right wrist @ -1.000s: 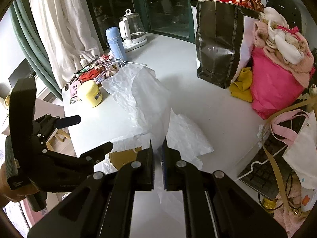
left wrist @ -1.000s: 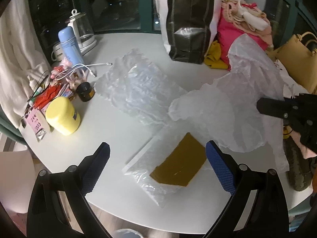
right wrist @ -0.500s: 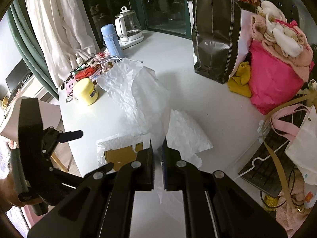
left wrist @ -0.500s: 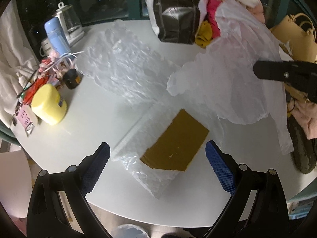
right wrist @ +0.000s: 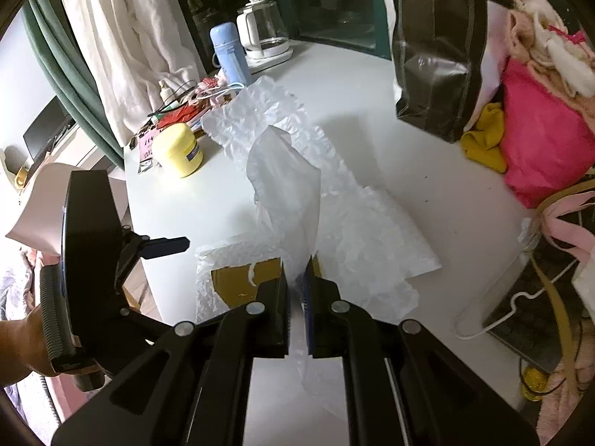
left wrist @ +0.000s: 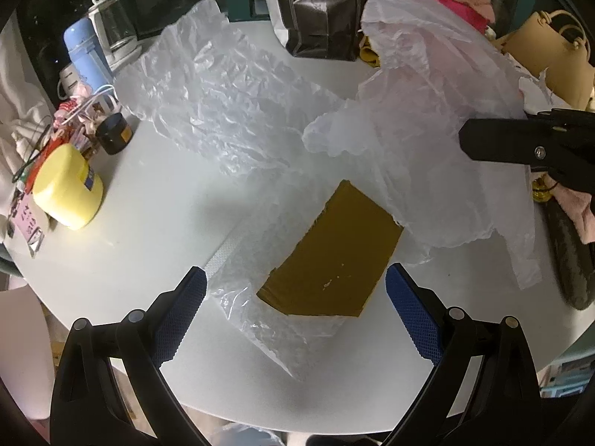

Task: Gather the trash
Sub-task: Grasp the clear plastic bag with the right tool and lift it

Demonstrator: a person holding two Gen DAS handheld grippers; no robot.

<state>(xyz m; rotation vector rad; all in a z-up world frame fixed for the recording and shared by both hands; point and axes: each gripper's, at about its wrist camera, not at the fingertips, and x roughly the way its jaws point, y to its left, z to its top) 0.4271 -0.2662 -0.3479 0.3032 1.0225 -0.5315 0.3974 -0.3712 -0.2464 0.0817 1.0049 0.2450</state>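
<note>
**Right gripper pinches a plastic bag above a littered table**

The round white table [left wrist: 156, 223] runs out of frame at its far edge, and a large crumpled clear plastic sheet [left wrist: 223, 96] lying from centre toward 11 o'clock covers part of it. One thin white plastic bag [left wrist: 427, 141] hangs at 2 o'clock in the left wrist view; its lower part drapes over one corner of the single brown cardboard piece [left wrist: 331, 256]. That cardboard lies on one bubble-wrap pouch [left wrist: 260, 308] near centre, its far edge hidden.

The right gripper [right wrist: 295, 290] is clamped on the bag, fingers nearly together with film between them. The left gripper [left wrist: 295, 308] is spread wide above the cardboard, holding nothing.

At 9 o'clock stand one yellow jar [left wrist: 67, 191] and one small black jar [left wrist: 113, 133]; the clutter behind them is too tangled to count.
</note>
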